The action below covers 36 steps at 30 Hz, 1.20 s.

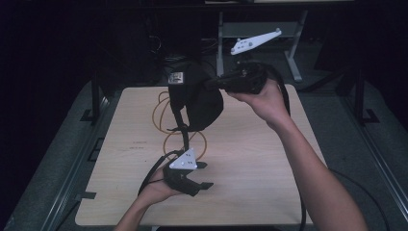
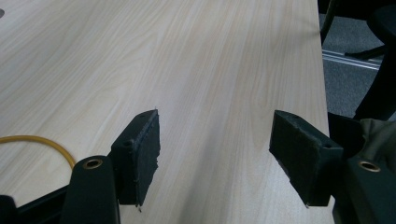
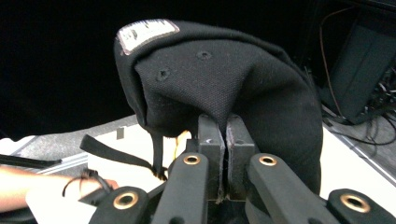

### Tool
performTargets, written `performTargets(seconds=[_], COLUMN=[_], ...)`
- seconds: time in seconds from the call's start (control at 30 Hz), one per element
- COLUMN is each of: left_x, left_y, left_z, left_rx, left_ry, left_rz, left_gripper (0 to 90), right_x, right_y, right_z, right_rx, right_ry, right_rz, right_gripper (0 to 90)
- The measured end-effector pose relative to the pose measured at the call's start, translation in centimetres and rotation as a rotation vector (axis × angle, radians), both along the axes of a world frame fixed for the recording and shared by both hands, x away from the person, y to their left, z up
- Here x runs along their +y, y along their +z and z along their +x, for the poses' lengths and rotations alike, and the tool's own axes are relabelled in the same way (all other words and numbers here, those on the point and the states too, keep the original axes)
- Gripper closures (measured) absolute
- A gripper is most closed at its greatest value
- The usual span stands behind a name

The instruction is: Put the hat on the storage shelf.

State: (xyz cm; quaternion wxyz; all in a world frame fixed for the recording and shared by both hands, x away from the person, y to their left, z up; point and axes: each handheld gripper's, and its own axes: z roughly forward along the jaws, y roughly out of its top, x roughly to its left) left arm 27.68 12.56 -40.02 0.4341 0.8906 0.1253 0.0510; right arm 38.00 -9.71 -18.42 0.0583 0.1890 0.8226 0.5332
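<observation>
A black fabric cap (image 1: 195, 98) with a white label (image 1: 175, 77) hangs in the air over the far half of the wooden table (image 1: 250, 159). My right gripper (image 1: 211, 83) is shut on its cloth from the right. In the right gripper view the cap (image 3: 224, 79) drapes over the closed jaws of that gripper (image 3: 225, 126), and a strap (image 3: 112, 154) dangles below. My left gripper (image 1: 207, 175) rests low near the table's front edge, open, pointing right. Bare table (image 2: 210, 56) lies between its pads, seen from the left gripper (image 2: 215, 140).
A yellow cord (image 1: 164, 115) loops on the table under the cap, and one end (image 2: 37, 139) lies beside the left jaw. A metal stand (image 1: 293, 48) rises behind the table. Dark floor and rails (image 1: 72, 159) surround it.
</observation>
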Motion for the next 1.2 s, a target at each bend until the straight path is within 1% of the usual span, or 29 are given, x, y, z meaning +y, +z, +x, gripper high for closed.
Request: performTargets(seconds=[0.03, 0.1, 0.13, 0.17, 0.2, 0.23, 0.27, 0.3, 0.33, 0.4, 0.43, 0.57, 0.67, 0.7, 0.87, 0.97, 1.07, 1.1, 1.2], left_x=[0.0, -0.1, -0.2, -0.2, -0.3, -0.4, -0.4, -0.6, -0.7, -0.8, -0.8, -0.9, -1.0, -1.0, -0.9, -0.9, -0.8, -0.8, -0.9], left_y=[0.0, 0.0, -0.1, -0.1, -0.1, -0.1, -0.1, -0.1, -0.1, -0.1, -0.1, 0.0, 0.0, 0.0, 0.0, -0.1, 0.0, 0.0, 0.1], left_z=[0.0, 0.1, 0.0, 0.0, -0.1, -0.2, -0.2, -0.2, -0.1, -0.1, -0.1, -0.2, -0.2, -0.2, -0.1, -0.1, 0.0, 0.0, 0.1], left_rx=[-0.003, -0.021, -0.012, -0.012, -0.011, -0.013, -0.013, -0.027, -0.034, -0.03, -0.039, -0.046, -0.044, -0.047, -0.045, -0.046, -0.044, -0.045, -0.046], left_ry=[-0.007, -0.02, -0.015, -0.015, -0.021, -0.024, -0.024, -0.031, -0.033, -0.036, -0.042, -0.053, -0.047, -0.043, -0.039, -0.038, -0.031, -0.029, -0.029], left_rz=[0.0, 0.011, 0.011, 0.011, 0.014, 0.018, 0.018, 0.029, 0.03, 0.021, 0.03, 0.046, 0.042, 0.042, 0.042, 0.045, 0.031, 0.029, 0.022], left_gripper=[33.3, 33.3, 33.3, 33.3, 33.3, 33.3, 33.3, 33.3, 33.3, 33.3, 33.3, 33.3, 33.3, 33.3, 33.3, 33.3, 33.3, 33.3, 33.3], right_x=[0.4, 1.1, 1.5, 1.5, 2.2, 2.4, 2.7, 3.0, 3.2, 3.8, 4.1, 5.2, 5.7, 6.3, 7.4, 8.5, 9.2, 9.4, 9.7], right_y=[0.1, 0.2, 0.1, 0.1, 0.1, 0.1, 0.1, 0.1, 0.1, 0.1, 0.1, 0.0, 0.0, -0.2, -0.6, -1.1, -1.5, -1.5, -1.8], right_z=[0.2, 0.6, 0.8, 0.8, 1.0, 1.1, 1.3, 1.4, 1.5, 1.8, 2.0, 2.6, 2.9, 3.3, 4.0, 4.7, 5.1, 5.1, 5.4], right_rx=[0.002, -0.002, 0.001, 0.001, 0.016, 0.015, 0.005, 0.008, 0.007, 0.009, 0.006, 0.009, 0.017, 0.03, 0.047, 0.063, 0.071, 0.079, 0.083], right_ry=[0.004, 0.01, 0.013, 0.013, 0.008, 0.01, 0.014, 0.012, 0.011, 0.008, 0.008, 0.0, 0.0, 0.006, 0.001, -0.001, 0.0, 0.0, 0.003], right_rz=[-0.001, -0.005, 0.0, 0.0, 0.005, 0.007, 0.009, 0.014, 0.018, 0.02, 0.021, 0.021, 0.026, 0.029, 0.022, 0.007, -0.004, -0.006, -0.014], right_gripper=[87.6, 87.7, 87.7, 87.7, 87.8, 87.8, 87.9, 88.0, 88.0, 87.9, 88.0, 87.8, 87.8, 87.6, 87.3, 87.3, 87.2, 87.2, 87.0])
